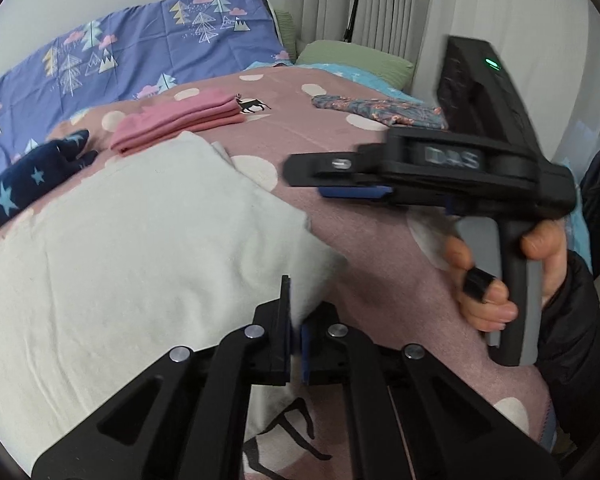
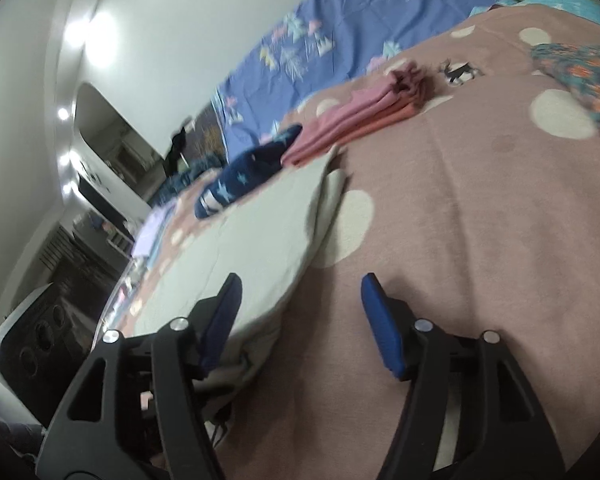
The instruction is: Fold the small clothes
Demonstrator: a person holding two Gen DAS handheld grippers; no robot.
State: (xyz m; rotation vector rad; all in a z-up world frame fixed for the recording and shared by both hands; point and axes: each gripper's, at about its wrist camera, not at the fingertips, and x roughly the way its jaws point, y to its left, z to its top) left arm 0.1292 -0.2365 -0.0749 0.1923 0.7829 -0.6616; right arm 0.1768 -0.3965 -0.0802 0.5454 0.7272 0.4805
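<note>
A white garment (image 1: pixel 132 248) lies spread on the pink dotted blanket (image 1: pixel 340 152). My left gripper (image 1: pixel 294 320) is shut on the white garment's near right edge. My right gripper (image 1: pixel 300 178) shows in the left wrist view, held by a hand to the right of the garment and above the blanket. In the right wrist view my right gripper (image 2: pixel 300 304) is open and empty, its left finger over the white garment's (image 2: pixel 244 240) edge.
A folded pink garment (image 1: pixel 180 122) lies behind the white one. A navy star-print piece (image 1: pixel 32 178) lies at the left. A floral garment (image 1: pixel 380 110) lies at the far right. A purple tree-print sheet (image 1: pixel 120 52) and green pillows (image 1: pixel 352 58) are behind.
</note>
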